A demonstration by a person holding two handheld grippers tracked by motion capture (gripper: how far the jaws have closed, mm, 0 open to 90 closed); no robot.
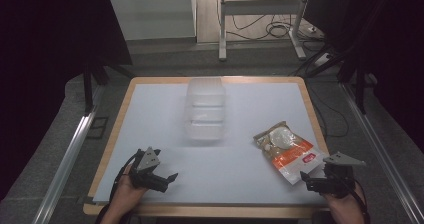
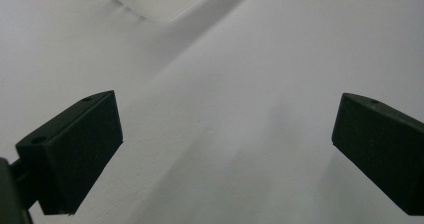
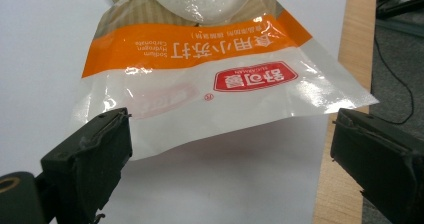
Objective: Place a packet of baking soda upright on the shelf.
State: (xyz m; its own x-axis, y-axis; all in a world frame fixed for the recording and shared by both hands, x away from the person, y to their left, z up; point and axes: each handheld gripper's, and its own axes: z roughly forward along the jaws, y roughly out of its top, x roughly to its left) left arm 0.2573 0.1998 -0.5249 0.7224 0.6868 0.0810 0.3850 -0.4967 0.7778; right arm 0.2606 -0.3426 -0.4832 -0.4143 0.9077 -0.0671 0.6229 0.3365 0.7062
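Nearest the high view's camera, at the front edge of the worktop (image 1: 210, 171), two black hand-held grippers are held by the person's hands. The left hand-held gripper (image 1: 162, 179) is seen with its jaws spread wide over bare white surface. The right hand-held gripper (image 3: 227, 154) is likewise held agape, its jaws set either side of the near edge of a flat orange, white and clear plastic pouch (image 3: 215, 69) printed with a red label, without touching it. The pouch is laid at the right of the white sheet, near the pale wooden rim. A clear plastic lidded container (image 1: 205, 109) is placed at the middle, toward the far edge. Beyond the worktop, grey floor, a metal frame's legs (image 1: 260, 29) and loose cables are seen amid dark surroundings.
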